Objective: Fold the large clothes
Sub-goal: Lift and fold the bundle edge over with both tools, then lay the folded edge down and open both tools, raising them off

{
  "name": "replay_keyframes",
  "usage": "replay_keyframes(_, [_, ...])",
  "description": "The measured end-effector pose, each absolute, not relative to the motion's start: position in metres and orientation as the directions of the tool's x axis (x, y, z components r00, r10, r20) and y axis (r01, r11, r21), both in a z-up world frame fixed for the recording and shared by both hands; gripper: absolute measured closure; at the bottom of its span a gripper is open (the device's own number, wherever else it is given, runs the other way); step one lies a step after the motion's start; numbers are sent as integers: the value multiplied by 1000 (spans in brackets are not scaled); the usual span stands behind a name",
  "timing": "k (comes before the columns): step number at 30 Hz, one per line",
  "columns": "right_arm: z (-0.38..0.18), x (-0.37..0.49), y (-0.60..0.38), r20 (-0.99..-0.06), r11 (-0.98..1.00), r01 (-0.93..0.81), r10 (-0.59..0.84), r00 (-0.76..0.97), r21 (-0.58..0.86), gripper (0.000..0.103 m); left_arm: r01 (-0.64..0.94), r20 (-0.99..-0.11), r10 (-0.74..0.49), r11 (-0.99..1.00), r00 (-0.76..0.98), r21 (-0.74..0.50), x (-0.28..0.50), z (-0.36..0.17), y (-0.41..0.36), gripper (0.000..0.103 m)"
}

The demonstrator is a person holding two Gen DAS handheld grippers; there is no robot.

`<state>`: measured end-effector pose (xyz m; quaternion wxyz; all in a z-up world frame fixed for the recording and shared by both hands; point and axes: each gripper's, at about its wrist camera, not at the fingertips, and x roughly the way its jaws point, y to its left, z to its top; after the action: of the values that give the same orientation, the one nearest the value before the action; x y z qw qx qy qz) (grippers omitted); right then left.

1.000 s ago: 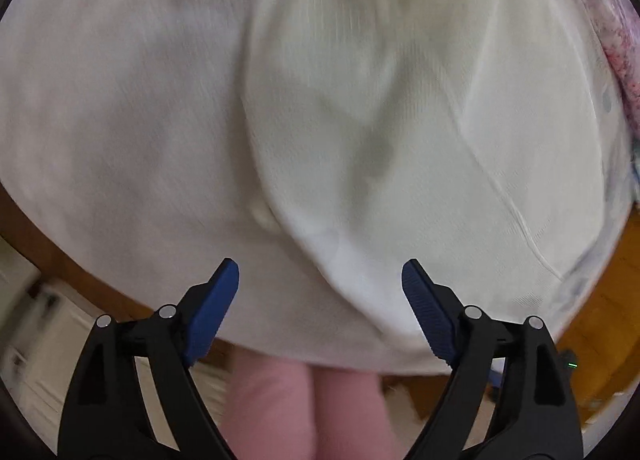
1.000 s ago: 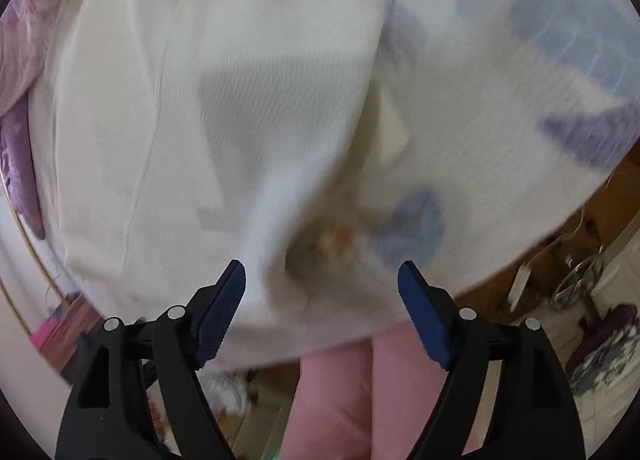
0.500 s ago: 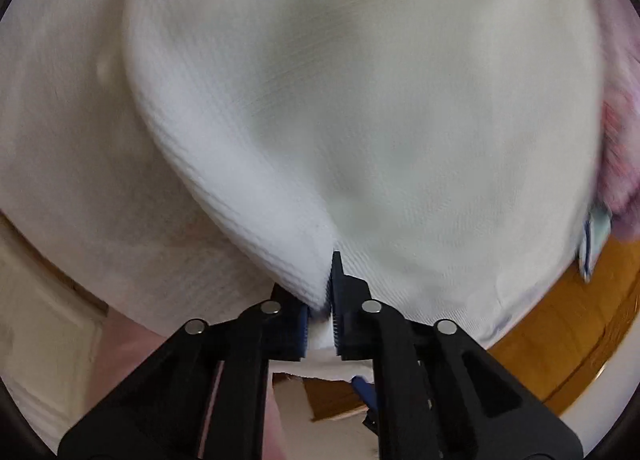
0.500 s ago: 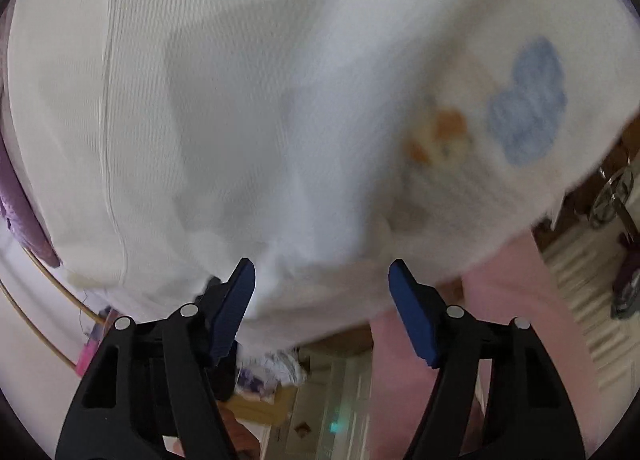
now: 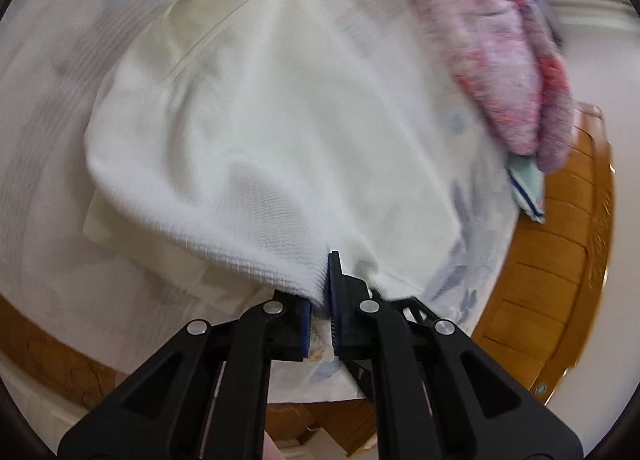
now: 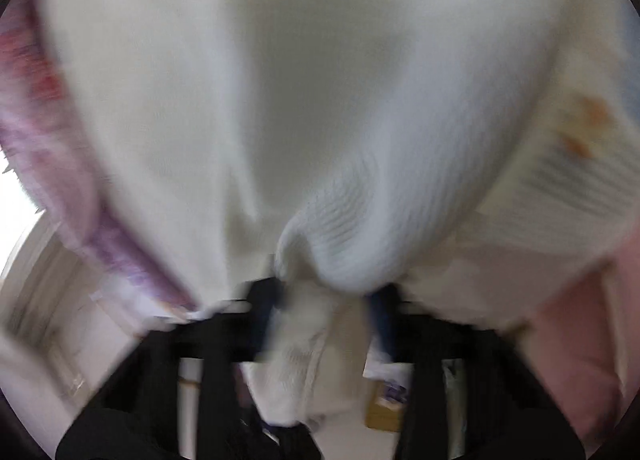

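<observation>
Left gripper (image 5: pixel 325 302) jaws pinch the white garment (image 5: pixel 280 139); right gripper (image 6: pixel 324 300) jaws, just closing, seemingly clamp its bunched edge through blur.

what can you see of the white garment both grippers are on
The white garment looks like a soft waffle-textured knit with a stitched seam on its upper left. It lies rumpled over a pale sheet with blue prints, beside a pink-purple cloth. The left gripper is shut on its near edge, pulling up a tented ridge. In the blurred right wrist view the right gripper, whose jaws have just been closing, has a bunched fold between them.
</observation>
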<state>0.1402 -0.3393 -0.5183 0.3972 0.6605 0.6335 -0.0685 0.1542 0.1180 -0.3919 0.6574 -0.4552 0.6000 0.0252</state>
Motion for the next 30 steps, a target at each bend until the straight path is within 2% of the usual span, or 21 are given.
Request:
replay_keyframes(1, [-516,147,-338,-575,100,860,781,243,500,86,-547,-800,-520,594,299,-590,147,-380,122,97])
replay_keyframes(4, [-479,173,-345,-415,35,644,791,450,764,88,-455,-761,-517,610,391,-649,151,-366,107,97])
replay_keyframes(6, [-451,172,-351,-351,112,459,805,478,881,90,-409,-769,-492,654,409,-636,149,-377,98,96])
replay_keyframes(7, [-445,163,-353,-348,188,361,819,455,913,90,-415,-788,-474,673,394,-612,138,-395,98,96])
replay_keyframes(8, [-445,154,-349,-384,261,322,823,418,910,90,-434,-803,-468,677,368,-594,127,-412,101,96])
replay_keyframes(10, [-472,122,-338,-572,488,324,779,258,811,90,-517,-857,-449,686,252,-511,103,-469,103,95])
replay_keyframes(11, [-508,100,-338,-657,560,424,744,121,712,85,-572,-872,-459,675,168,-466,90,-498,105,89])
replay_keyframes(12, [-529,84,-342,-651,525,519,755,83,675,65,-624,-869,-481,645,117,-441,78,-520,108,82])
replay_keyframes(13, [-541,71,-348,-645,479,596,759,86,644,43,-681,-842,-518,563,152,-469,65,-528,116,77])
replay_keyframes(15, [-538,56,-353,-686,485,666,726,55,567,30,-727,-837,-523,509,164,-461,56,-520,126,61])
replay_keyframes(16, [-535,60,-361,-695,495,673,717,41,550,30,-728,-860,-492,539,136,-424,55,-514,128,45])
replay_keyframes(18, [-519,62,-364,-701,533,651,714,-3,540,30,-696,-894,-438,614,93,-373,58,-495,128,44])
replay_keyframes(20, [-493,63,-366,-745,625,587,665,-55,515,33,-642,-906,-419,681,52,-352,65,-476,123,44])
replay_keyframes(22, [-466,65,-361,-802,716,492,594,-56,495,59,-571,-934,-357,764,16,-301,71,-455,115,45])
replay_keyframes(23, [-450,77,-365,-834,763,422,551,-29,490,65,-528,-940,-342,795,18,-299,76,-444,110,47])
replay_keyframes(24, [-442,83,-365,-857,802,354,516,-5,481,75,-504,-937,-347,804,36,-317,81,-438,105,47])
replay_keyframes(25, [-440,87,-365,-868,825,318,496,-10,468,78,-476,-927,-370,807,57,-351,86,-433,100,49])
replay_keyframes(27, [-471,104,-355,-884,859,275,463,-60,431,80,-456,-915,-401,808,35,-372,99,-446,87,57])
replay_keyframes(28, [-499,109,-347,-896,881,277,427,-118,384,87,-463,-917,-398,815,-8,-350,108,-468,77,65])
replay_keyframes(29, [-521,118,-341,-915,911,267,366,-168,315,88,-483,-914,-402,810,-48,-331,120,-490,67,77])
replay_keyframes(30, [-552,132,-334,-932,933,251,308,-191,257,88,-502,-911,-402,809,-95,-305,124,-513,62,78])
